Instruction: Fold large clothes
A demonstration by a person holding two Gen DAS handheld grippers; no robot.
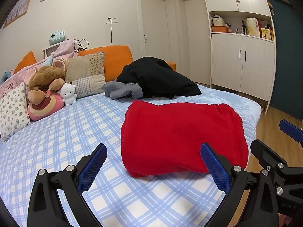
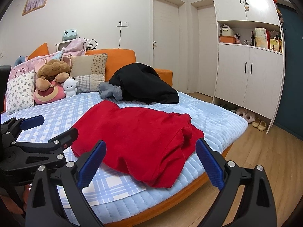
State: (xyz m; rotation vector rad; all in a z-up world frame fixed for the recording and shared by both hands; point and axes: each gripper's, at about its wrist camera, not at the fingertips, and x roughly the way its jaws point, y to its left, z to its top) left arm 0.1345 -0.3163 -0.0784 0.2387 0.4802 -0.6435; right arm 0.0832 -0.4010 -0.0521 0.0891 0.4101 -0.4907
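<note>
While both claws hang over the bed (image 1: 56, 132), the left gripper (image 1: 153, 162) is spread wide and holds nothing. At the bottom of its own view, the right gripper (image 2: 150, 160) is spread wide too. Just past them, a folded red garment (image 2: 136, 141) lies mid-frame. Farther up, a black garment (image 1: 159, 77) sits heaped.

My left gripper (image 1: 153, 162) hangs with its jaws spread wide, the blue pads (image 1: 92, 168) angled out toward ten and two o'clock, nothing between them. My right gripper (image 2: 149, 162) is spread just as wide and empty too. Seen from my left wrist, the right gripper sits off at three o'clock; from my right wrist, the left one shows at nine o'clock, close alongside, both pointing roughly the same way.
</note>
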